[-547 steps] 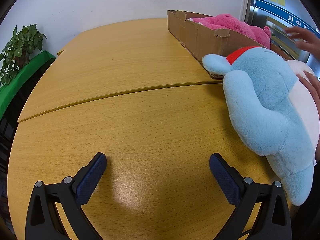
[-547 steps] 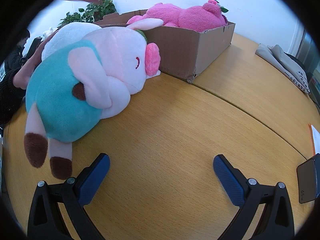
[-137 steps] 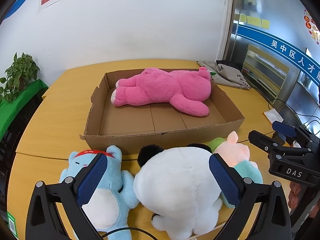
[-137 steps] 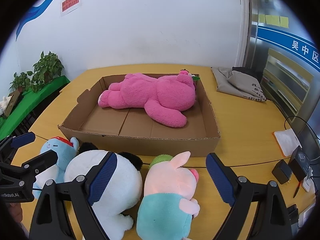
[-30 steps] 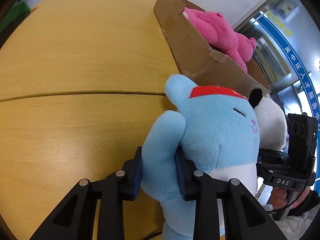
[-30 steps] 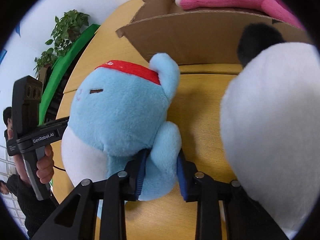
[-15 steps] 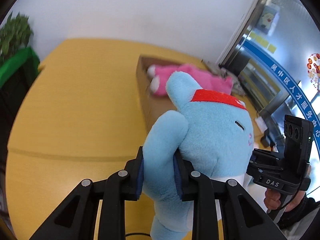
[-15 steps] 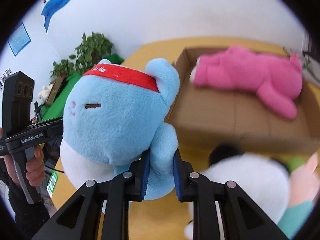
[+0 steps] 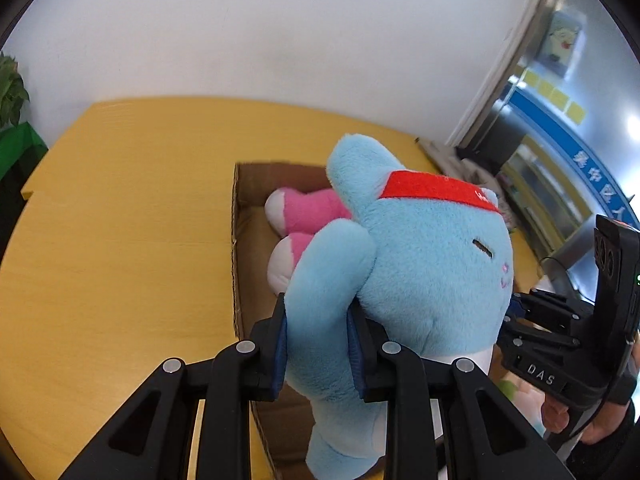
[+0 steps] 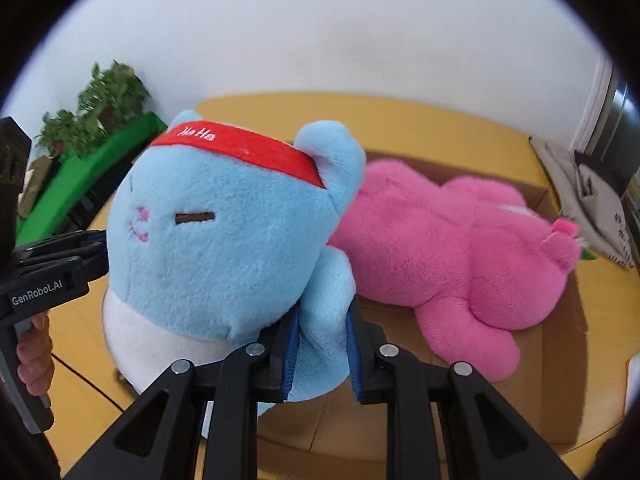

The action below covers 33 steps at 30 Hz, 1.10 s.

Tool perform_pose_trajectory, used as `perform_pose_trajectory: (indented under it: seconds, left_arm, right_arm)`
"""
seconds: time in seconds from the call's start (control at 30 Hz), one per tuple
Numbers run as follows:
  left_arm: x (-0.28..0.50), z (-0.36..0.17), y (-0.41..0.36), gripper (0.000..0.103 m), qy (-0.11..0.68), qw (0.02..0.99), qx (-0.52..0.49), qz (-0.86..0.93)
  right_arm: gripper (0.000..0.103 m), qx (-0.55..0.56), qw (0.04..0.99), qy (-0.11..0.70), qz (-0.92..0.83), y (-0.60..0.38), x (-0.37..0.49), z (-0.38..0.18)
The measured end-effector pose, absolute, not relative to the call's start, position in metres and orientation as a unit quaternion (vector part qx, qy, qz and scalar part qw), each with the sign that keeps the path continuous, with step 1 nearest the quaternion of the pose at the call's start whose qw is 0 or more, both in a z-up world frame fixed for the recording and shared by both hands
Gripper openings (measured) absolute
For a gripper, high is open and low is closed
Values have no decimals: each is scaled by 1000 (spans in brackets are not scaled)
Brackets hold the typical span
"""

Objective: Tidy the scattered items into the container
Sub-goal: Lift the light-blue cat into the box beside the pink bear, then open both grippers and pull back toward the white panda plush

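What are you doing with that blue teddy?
A person holds two tongs, one in each hand. The left tongs and right tongs each pinch an arm of the blue plush toy, held up in the air over the cardboard box, where a pink plush toy already lies.

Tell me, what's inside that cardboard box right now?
A pink plush toy lies stretched along the floor of the cardboard box. The blue plush, held up in both tongs, hides the near left part of the box, so anything lying there can't be seen.
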<state>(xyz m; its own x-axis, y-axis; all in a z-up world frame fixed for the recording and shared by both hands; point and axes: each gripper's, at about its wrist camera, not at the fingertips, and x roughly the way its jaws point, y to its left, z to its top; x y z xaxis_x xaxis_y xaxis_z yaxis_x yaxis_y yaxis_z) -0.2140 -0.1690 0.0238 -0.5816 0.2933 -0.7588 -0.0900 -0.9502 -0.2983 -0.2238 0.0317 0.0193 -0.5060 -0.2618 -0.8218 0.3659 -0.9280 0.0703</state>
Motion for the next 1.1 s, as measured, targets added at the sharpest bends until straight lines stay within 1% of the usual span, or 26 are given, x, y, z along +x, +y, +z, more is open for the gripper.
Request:
perform_pose_trajectory:
  seconds: [0.1, 0.2, 0.27, 0.37, 0.4, 0.43, 0.5, 0.53, 0.57, 0.6, 0.63, 0.67, 0.7, 0.8, 0.9, 1.0, 1.1]
  left_arm:
    - [-237, -15, -171, 26, -105, 84, -486, 864]
    - [-236, -34, -172, 26, -92, 81, -493, 861]
    - [-234, -36, -172, 26, -83, 75, -494, 862]
    - [-231, -33, -169, 28, -60, 61, -494, 865]
    - [-229, -31, -166, 30, -52, 56, -494, 866]
    - [-228, -30, -162, 31, -45, 51, -494, 867]
    - [-223, -24, -162, 36, -48, 44, -494, 867]
    - [-220, -21, -162, 38, -53, 42, -492, 868]
    - [-216, -15, -161, 44, -55, 38, -488, 870]
    - [-210, -8, -162, 62, -55, 32, -482, 874]
    - [-201, 2, -161, 72, -55, 26, -471, 880]
    - [-189, 14, -160, 86, -54, 21, -455, 888]
    - [-178, 26, -158, 91, -53, 15, -439, 897]
    - [-148, 53, -146, 95, -44, -4, -413, 909]
    - [-119, 68, -123, 100, -35, -19, -400, 916]
    - [-93, 73, -96, 101, -54, -10, -383, 922]
    - [-69, 70, -69, 101, -61, 10, -377, 924]
  right_arm:
    - [20, 514, 178, 51, -838, 33, -247, -25]
    - [20, 551, 185, 67, -811, 22, -260, -59]
    - [20, 550, 184, 86, -810, 16, -262, -65]
    - [22, 558, 194, 80, -803, 17, -265, -69]
    - [25, 557, 196, 79, -803, 18, -265, -70]
    - [29, 552, 195, 80, -807, 21, -263, -69]
    - [33, 541, 192, 80, -815, 28, -256, -64]
    - [41, 535, 189, 77, -820, 32, -251, -60]
    - [47, 528, 185, 75, -825, 36, -246, -55]
    - [62, 519, 182, 71, -832, 41, -241, -45]
    - [73, 505, 179, 66, -842, 46, -233, -33]
    - [76, 491, 175, 65, -851, 49, -224, -20]
    - [77, 478, 169, 70, -859, 55, -216, -10]
    - [77, 442, 148, 80, -881, 76, -187, 13]
    - [78, 415, 127, 82, -897, 99, -157, 31]
    - [78, 399, 119, 75, -906, 124, -128, 43]
    - [78, 400, 120, 82, -905, 133, -116, 42]
